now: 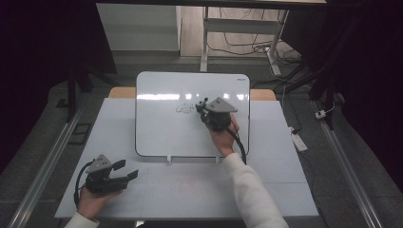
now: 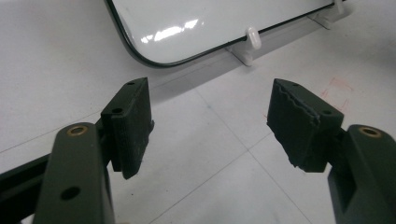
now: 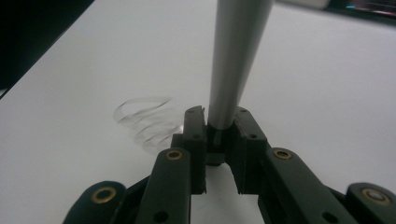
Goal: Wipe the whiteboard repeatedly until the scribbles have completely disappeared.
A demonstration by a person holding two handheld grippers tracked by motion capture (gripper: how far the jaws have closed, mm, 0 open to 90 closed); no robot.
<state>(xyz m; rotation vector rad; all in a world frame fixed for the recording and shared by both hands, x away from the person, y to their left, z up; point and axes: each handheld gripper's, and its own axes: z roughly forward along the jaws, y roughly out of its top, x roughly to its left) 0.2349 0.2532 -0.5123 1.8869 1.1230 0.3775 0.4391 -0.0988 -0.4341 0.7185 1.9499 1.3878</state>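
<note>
A white whiteboard (image 1: pixel 190 135) lies on the table with a loose looping scribble (image 1: pixel 184 109) near its upper middle. Just right of that scribble, my right gripper (image 1: pixel 202 106) hovers over the board, held by a hand in a white sleeve. In the right gripper view, my right gripper (image 3: pixel 219 135) is shut on a grey marker (image 3: pixel 236 56) that stands up between the pads, with the scribble (image 3: pixel 147 123) to its left. My left gripper (image 1: pixel 126 169) rests at the table's front left, open. Its pads (image 2: pixel 133 121) stand wide apart over bare table, below the whiteboard's corner (image 2: pixel 154 51).
The whiteboard's front edge sits on two small white feet (image 1: pixel 169 160). The white table (image 1: pixel 266 190) has faint red marks (image 2: pixel 336 91). Behind it stand desk legs (image 1: pixel 205 42) and floor cables (image 1: pixel 247 47). Metal rails (image 1: pixel 351 166) run along both sides.
</note>
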